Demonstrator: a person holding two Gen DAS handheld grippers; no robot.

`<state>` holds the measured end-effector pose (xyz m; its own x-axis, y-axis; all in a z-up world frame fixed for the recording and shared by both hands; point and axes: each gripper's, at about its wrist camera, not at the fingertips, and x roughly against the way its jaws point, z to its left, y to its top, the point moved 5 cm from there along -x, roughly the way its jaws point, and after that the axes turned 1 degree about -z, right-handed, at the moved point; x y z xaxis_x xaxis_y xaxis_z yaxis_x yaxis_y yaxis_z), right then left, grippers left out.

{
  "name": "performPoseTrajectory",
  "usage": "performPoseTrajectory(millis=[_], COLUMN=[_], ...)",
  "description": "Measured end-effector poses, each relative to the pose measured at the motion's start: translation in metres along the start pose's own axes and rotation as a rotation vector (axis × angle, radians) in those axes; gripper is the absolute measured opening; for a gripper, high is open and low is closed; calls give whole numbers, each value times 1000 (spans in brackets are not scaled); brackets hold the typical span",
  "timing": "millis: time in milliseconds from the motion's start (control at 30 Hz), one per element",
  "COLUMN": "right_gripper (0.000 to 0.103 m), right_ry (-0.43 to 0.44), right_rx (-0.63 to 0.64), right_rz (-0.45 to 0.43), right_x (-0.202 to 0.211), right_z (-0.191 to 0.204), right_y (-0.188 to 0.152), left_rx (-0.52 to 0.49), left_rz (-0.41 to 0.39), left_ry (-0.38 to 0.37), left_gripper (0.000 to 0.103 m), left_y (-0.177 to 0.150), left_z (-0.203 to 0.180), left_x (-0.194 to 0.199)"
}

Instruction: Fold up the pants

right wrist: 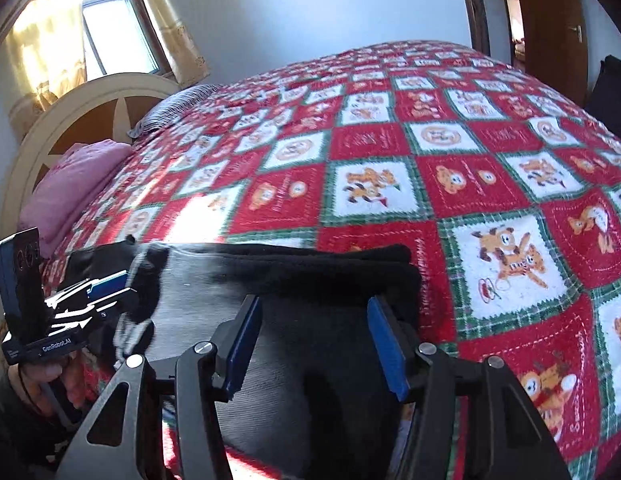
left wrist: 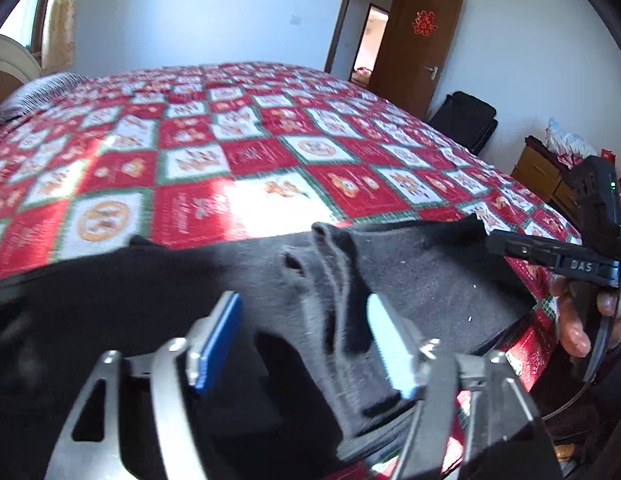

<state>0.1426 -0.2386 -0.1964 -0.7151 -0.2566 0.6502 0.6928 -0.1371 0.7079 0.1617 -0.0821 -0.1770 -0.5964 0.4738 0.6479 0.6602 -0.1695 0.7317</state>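
Observation:
Black pants (left wrist: pixel 410 276) lie across the near edge of a bed with a red, white and green checked quilt (left wrist: pixel 238 152). In the left wrist view my left gripper (left wrist: pixel 306 320) is open, its blue pads either side of a raised ridge of black cloth. In the right wrist view my right gripper (right wrist: pixel 314 324) is open just above the pants (right wrist: pixel 294 280), near their folded right end. The left gripper also shows in the right wrist view (right wrist: pixel 110 284), at the pants' left end. The right gripper also shows in the left wrist view (left wrist: pixel 510 246), at their right end.
The quilt (right wrist: pixel 430 160) covers the whole bed beyond the pants. A pink pillow (right wrist: pixel 74 192) and a headboard (right wrist: pixel 94 104) are at the left. A brown door (left wrist: pixel 418 44), a black bag (left wrist: pixel 466 120) and wooden drawers (left wrist: pixel 538 172) stand at the right.

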Motion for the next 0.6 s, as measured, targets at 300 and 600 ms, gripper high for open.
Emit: performPoseTrajectory(millis=[300, 600], right_gripper=[57, 57], right_ry=[198, 180], right_rx=[264, 346], right_rz=[11, 138], right_x=[-18, -71], right_z=[130, 165], right_y=[-16, -44], left_rx=[0, 149], left_rz=[-51, -52], left_ry=[275, 524], left_gripper=[81, 81], left_y=[-17, -49], left_z=[94, 197], left_x=[70, 110])
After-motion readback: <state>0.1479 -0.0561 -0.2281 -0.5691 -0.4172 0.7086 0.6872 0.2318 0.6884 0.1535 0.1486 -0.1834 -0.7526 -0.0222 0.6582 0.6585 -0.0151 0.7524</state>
